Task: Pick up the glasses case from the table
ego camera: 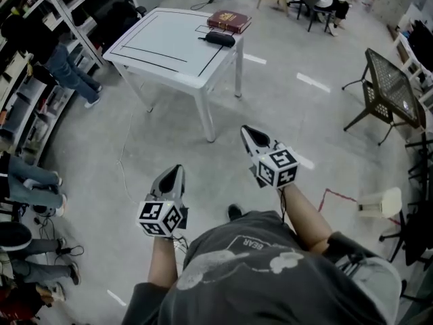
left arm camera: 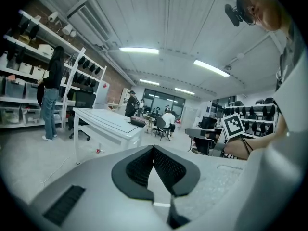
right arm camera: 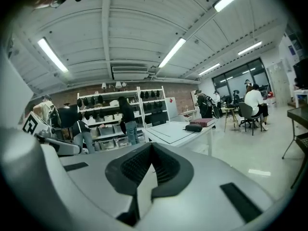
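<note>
Room: you stand on a smooth, pale grey floor (ego camera: 135, 147) in a workshop, under a ribbed white ceiling with strip lights.
Shelving: open white metal racks (ego camera: 64, 12) run along your left, loaded with dark gear.
Table: a square white table (ego camera: 166, 46) on slim legs stands ahead of you, its matte top marked with thin black lines.
Left gripper: your left gripper (ego camera: 177, 170) hangs over the floor well short of the table; its grey shell tapers to black ribbed pads (left arm camera: 166, 167) that meet at the tips, with nothing between them.
Glasses case: the glasses case (ego camera: 220, 38), dark, oblong and round-ended, lies flat near the table's far right corner.
Book: a thick dark red book (ego camera: 229, 21) lies just behind the case.
Right gripper: your right gripper (ego camera: 249, 134) reaches a little further forward, its textured pads (right arm camera: 163, 165) likewise pressed together and empty.
Side table: a black table with a mesh top (ego camera: 389, 87) stands at your far right.
</note>
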